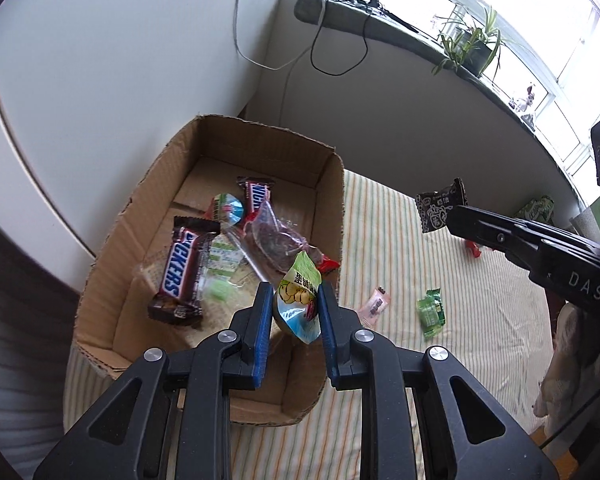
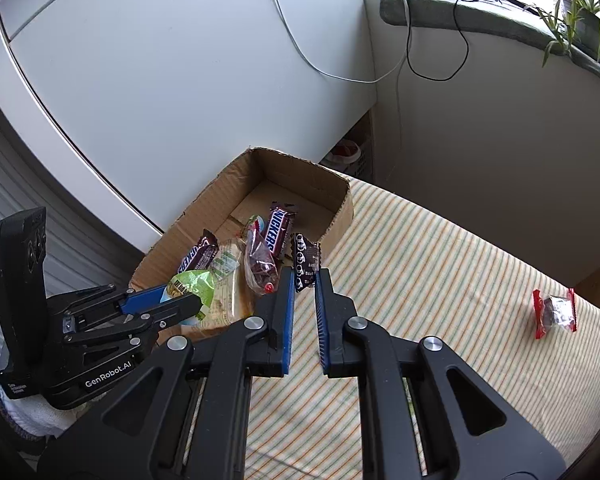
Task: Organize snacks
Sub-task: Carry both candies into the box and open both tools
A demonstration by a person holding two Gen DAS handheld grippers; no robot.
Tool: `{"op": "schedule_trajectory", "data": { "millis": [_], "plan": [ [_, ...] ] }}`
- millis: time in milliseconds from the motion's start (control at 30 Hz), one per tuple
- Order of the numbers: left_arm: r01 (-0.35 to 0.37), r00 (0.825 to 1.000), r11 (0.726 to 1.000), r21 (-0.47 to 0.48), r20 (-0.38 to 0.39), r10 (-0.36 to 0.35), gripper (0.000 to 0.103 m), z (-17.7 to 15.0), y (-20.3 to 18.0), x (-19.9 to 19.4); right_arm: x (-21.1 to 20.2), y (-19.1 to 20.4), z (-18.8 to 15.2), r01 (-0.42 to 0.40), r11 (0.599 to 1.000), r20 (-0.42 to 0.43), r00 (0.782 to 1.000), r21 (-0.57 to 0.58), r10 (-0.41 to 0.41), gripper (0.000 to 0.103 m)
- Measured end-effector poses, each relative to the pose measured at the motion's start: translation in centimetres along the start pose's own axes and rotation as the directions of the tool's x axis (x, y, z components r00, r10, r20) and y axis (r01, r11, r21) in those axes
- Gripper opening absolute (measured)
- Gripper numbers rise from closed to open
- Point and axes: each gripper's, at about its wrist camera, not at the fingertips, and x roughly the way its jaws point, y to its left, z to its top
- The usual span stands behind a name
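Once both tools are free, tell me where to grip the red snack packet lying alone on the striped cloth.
Take the red packet across its bulging middle, coming from above: it lies flat, alone on the striped cloth, and its crimped ends are thin and floppy.

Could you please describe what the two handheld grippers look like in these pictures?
Both are black plastic with angular linkage arms, silver round pivot pins and blue ribbed pads on the fingers. The left gripper carries white "GenRobot.AI" lettering and an upright black block at its rear. The right gripper shows white letters "DAS". A white fuzzy cuff sits behind the left one.
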Motion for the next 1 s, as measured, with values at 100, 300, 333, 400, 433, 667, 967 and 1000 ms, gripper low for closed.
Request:
{"op": "schedule_trajectory", "data": {
  "millis": [100, 300, 333, 400, 433, 667, 967, 1000],
  "plan": [
    [-0.020, 1.000, 1.000, -0.024, 0.008, 0.020, 0.021, -0.2, 1.4, -0.5, 0.8, 1.0, 0.7, 0.002, 1.000, -0.005, 1.000, -0.029, -0.002, 0.010],
    [-0.060, 0.998, 0.997, -0.054, 0.015, 0.061, 0.021, -0.6, 3.6, -1.4, 2.7, 2.2, 2.0, -0.003, 0.998, -0.021, 1.000, -0.065, 0.001, 0.010],
    [-0.065, 0.998, 0.996, -0.061, 0.016, 0.067, 0.021, -0.7, 4.1, -1.6, 3.0, 2.4, 2.2, -0.002, 0.998, -0.024, 1.000, -0.070, 0.000, 0.010],
    [-0.077, 0.997, 0.995, -0.071, 0.017, 0.078, 0.021, -0.8, 4.8, -1.7, 3.6, 2.8, 2.4, -0.010, 0.997, -0.036, 0.999, -0.079, 0.007, 0.010],
    [-0.083, 0.996, 0.994, -0.076, 0.017, 0.085, 0.021, -0.8, 5.1, -1.8, 3.8, 3.0, 2.5, -0.008, 0.996, -0.039, 0.999, -0.084, 0.005, 0.010],
    [-0.108, 0.994, 0.990, -0.091, 0.011, 0.110, 0.021, -1.0, 6.6, -2.1, 5.1, 4.0, 3.1, -0.007, 0.994, -0.068, 0.998, -0.110, -0.001, 0.010],
    [-0.121, 0.992, 0.989, -0.089, 0.016, 0.123, 0.043, -1.0, 6.8, -2.2, 3.7, 4.7, 3.1, 0.020, 0.992, -0.028, 0.999, -0.124, -0.024, 0.077],
    [-0.120, 0.992, 0.989, -0.090, 0.020, 0.122, 0.043, -0.9, 6.8, -2.2, 3.7, 4.7, 3.1, 0.026, 0.992, -0.033, 0.999, -0.122, -0.031, 0.079]
  ]
}}
